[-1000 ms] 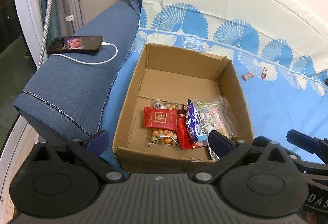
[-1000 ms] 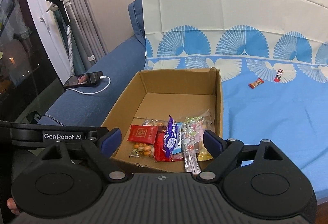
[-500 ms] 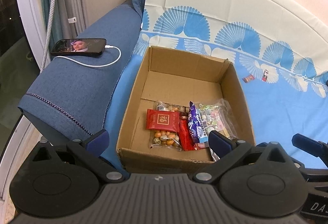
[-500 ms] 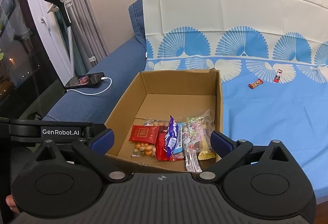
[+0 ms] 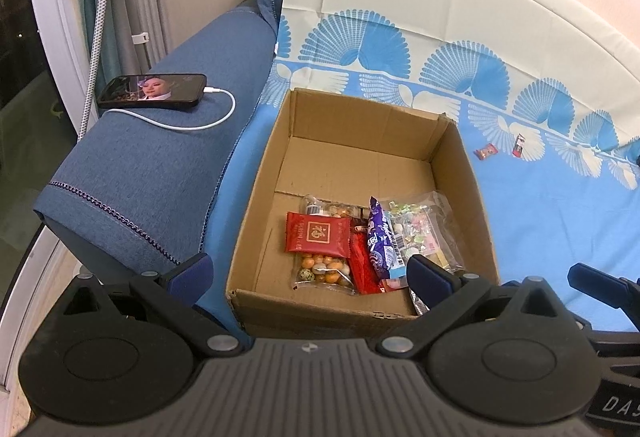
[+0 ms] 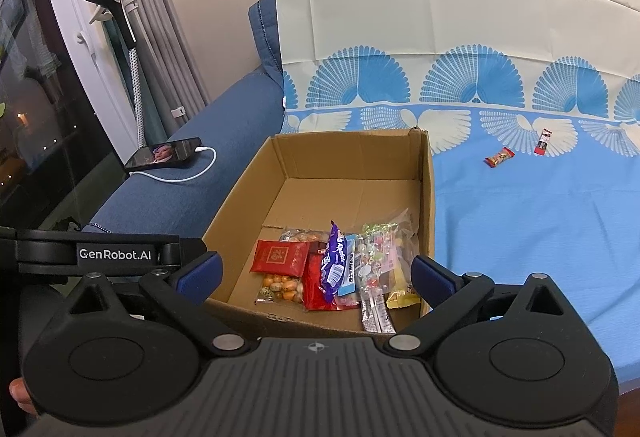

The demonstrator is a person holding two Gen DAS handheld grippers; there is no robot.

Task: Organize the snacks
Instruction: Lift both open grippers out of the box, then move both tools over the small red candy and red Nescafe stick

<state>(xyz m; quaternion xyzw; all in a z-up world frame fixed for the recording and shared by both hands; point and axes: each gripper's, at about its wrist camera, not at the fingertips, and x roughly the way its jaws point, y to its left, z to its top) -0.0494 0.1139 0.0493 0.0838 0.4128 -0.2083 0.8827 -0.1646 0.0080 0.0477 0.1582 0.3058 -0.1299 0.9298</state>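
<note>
Where the cardboard box point(image 5: 360, 173) sits at the centre of both frames on the blue cloth point(image 6: 520, 205), its snacks are bunched in the near half: a red packet point(image 5: 318, 237) lying on a clear bag of nuts point(image 5: 322, 273), a purple wrapper point(image 5: 378, 237) beside it, and a clear bag of sweets point(image 5: 416, 233) against the right-hand wall. Two small wrapped candies point(image 6: 499, 157) lie apart on the cloth at right of the frame. The left claw point(image 5: 308, 273) and the right claw point(image 6: 316, 273) both stand wide, holding nothing, at the lower edge before the box. At left of the frame a phone point(image 5: 154, 91) rests on the sofa arm point(image 5: 140, 165) with a white cable point(image 5: 192, 123) plugged in.
</note>
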